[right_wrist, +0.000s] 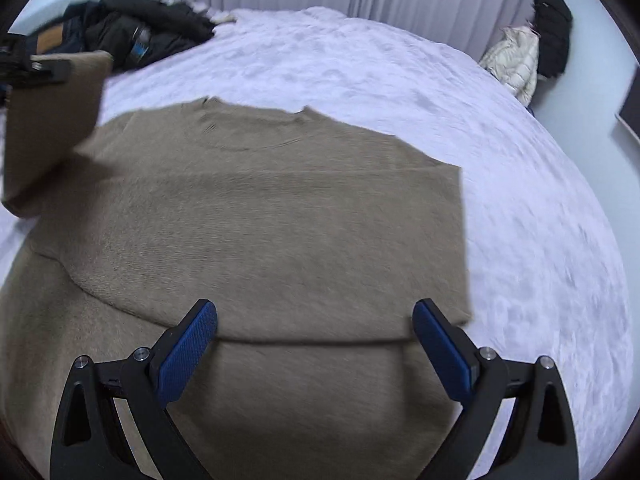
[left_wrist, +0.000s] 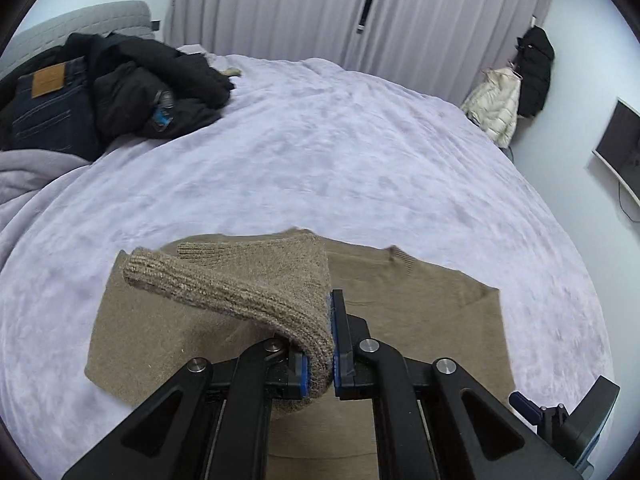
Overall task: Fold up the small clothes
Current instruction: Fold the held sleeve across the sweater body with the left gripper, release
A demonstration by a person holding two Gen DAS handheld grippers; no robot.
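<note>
— Where's the sweater?

— The tan knit sweater (right_wrist: 260, 216) lies flat on the lavender bedspread (right_wrist: 400, 80), toward the bed's near edge, neckline pointing at the far edge by the curtains (left_wrist: 280, 4).

— And the sleeve?

— Its ribbed cuff (left_wrist: 256, 292) is pinched in the left gripper (left_wrist: 320, 360), jaws clamped on the knit, lifted over the sweater's left side.

— The other claw?

— The right gripper (right_wrist: 316, 344) hovers above the lower body of the sweater, jaws spread wide, blue pads (right_wrist: 188, 356) bare, nothing between them.

— Anything else on the bed?

— A heap of dark clothes (left_wrist: 152, 88) with jeans (left_wrist: 52, 112) at the far left corner. Beyond the right edge, a cream jacket (left_wrist: 496, 108) and a black one (left_wrist: 536, 68) hang by the wall.
</note>
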